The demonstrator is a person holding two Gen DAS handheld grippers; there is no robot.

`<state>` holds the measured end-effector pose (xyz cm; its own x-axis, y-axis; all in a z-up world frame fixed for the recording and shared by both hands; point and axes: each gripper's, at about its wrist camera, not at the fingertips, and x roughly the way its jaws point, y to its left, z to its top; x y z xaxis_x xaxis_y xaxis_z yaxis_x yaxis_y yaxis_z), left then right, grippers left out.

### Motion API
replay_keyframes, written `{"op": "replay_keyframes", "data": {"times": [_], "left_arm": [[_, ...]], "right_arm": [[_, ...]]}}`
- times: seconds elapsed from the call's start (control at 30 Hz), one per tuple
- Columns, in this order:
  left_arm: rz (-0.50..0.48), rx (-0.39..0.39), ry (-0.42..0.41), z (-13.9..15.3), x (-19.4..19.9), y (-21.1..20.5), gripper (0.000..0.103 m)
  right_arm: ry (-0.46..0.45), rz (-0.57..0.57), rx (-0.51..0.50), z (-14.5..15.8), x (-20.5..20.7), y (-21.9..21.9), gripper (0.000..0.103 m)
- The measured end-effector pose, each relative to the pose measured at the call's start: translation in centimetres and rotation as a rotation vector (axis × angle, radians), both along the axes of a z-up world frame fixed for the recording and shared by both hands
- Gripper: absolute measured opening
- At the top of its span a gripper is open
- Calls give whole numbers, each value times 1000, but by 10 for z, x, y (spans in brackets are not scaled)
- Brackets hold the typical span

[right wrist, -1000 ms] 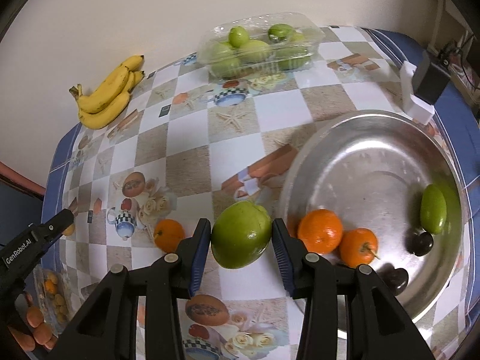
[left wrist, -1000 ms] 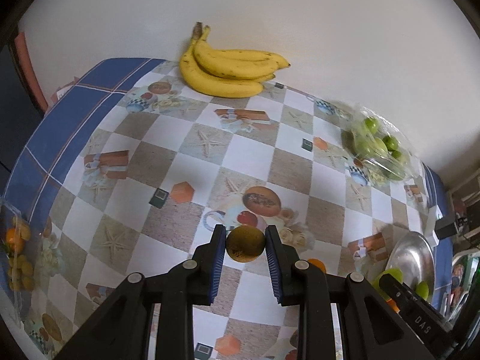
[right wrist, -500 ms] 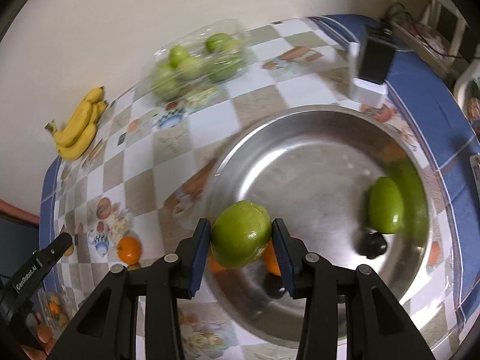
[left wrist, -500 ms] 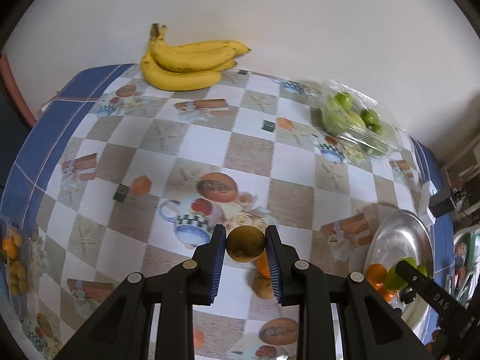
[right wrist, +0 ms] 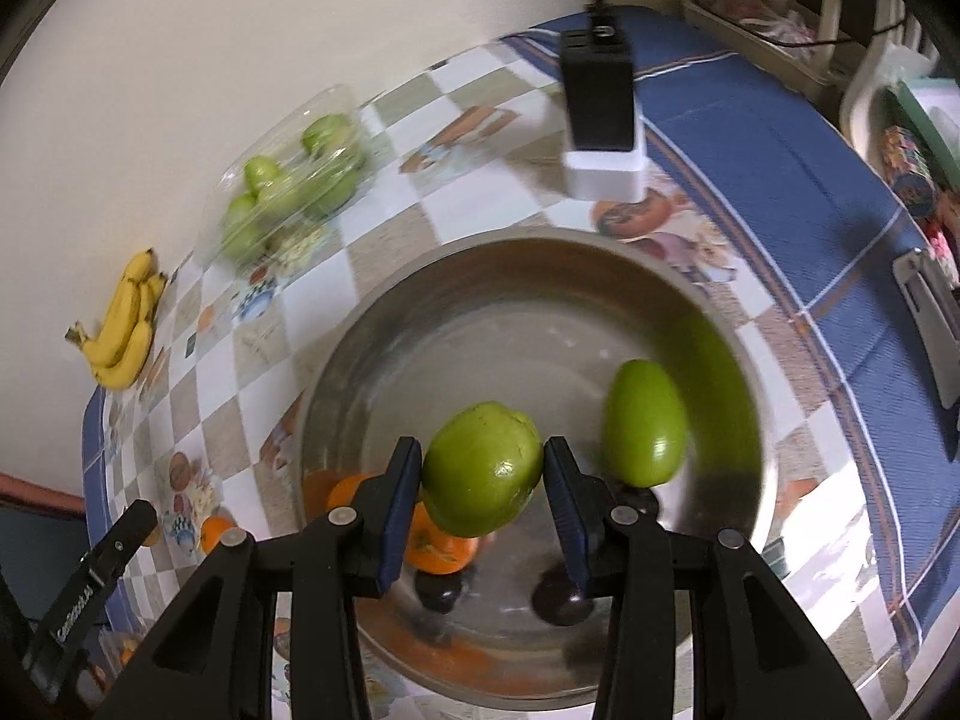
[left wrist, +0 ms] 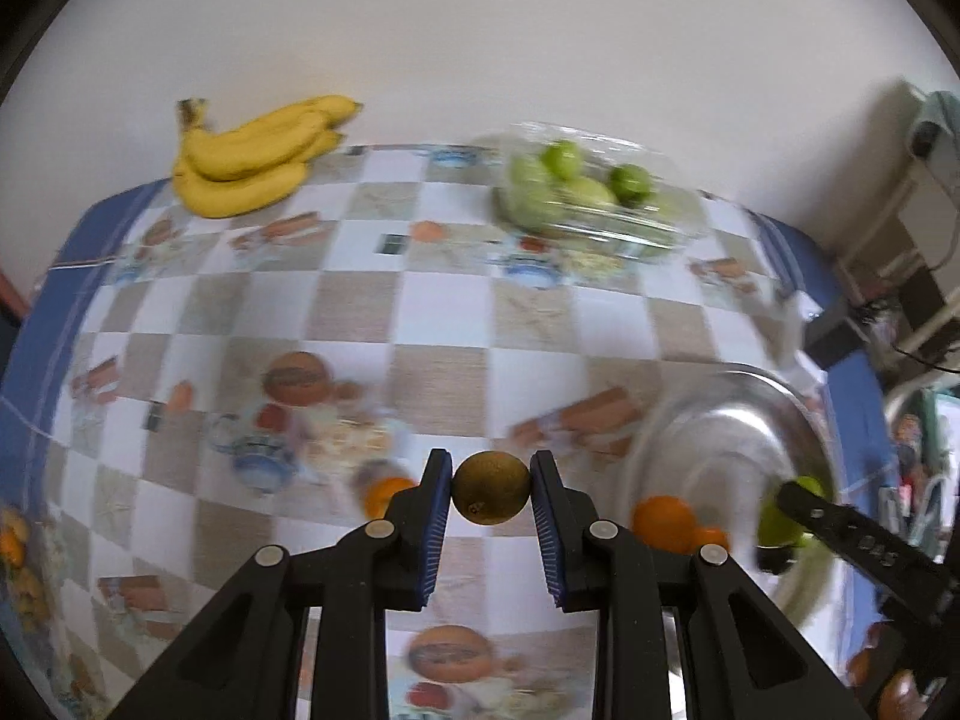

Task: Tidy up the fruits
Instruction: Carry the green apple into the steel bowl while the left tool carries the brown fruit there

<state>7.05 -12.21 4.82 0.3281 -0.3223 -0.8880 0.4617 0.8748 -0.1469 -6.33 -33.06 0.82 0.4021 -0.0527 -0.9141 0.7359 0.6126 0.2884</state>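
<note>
My left gripper [left wrist: 491, 495] is shut on a small round olive-brown fruit [left wrist: 491, 495] and holds it above the checked tablecloth, left of the steel bowl [left wrist: 714, 420]. My right gripper [right wrist: 482, 468] is shut on a large green fruit [right wrist: 482, 468] and holds it over the steel bowl [right wrist: 480, 324]. In the bowl lie an oval green fruit [right wrist: 644, 423], oranges [right wrist: 438, 546] and dark small fruits [right wrist: 558, 597]. One orange [left wrist: 384, 493] lies on the table just left of my left gripper. The right gripper shows in the left wrist view [left wrist: 840, 531].
A bunch of bananas [left wrist: 252, 159] lies at the far left by the wall. A clear plastic box of green fruits [left wrist: 594, 198] stands at the back. A black and white charger block [right wrist: 602, 114] with a cable stands behind the bowl. A bag of small oranges [left wrist: 18, 546] lies at the left edge.
Both grippers moved right with their fruits. The right gripper went further over the bowl, beside the oval green fruit. The left gripper came closer to the bowl.
</note>
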Motion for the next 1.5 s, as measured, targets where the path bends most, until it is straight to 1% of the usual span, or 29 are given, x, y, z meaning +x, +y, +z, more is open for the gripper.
{"op": "replay_keyframes", "data": {"times": [0.13,0.23,0.33,0.47,0.67,0.93,1.5], "left_arm": [[-49,22,-13,0,-12,-23,29],[-86,7,-11,1,-21,-38,29],[-122,16,-24,0,-31,-53,29],[-174,33,-24,-11,-42,-74,29],[-230,53,-41,-26,-54,-96,29],[-255,63,-54,-44,-56,-110,29],[-272,86,-74,-52,-57,-118,29]], "right_arm": [[0,-18,3,-1,-8,-8,43],[1,-31,0,0,-12,-13,43],[-1,-41,-13,2,-16,-18,43],[-14,-45,-20,3,-19,-23,44],[-6,-32,-24,-1,-16,-24,44],[9,-7,-25,-10,-9,-21,44],[31,19,-14,-21,2,-16,44]]}}
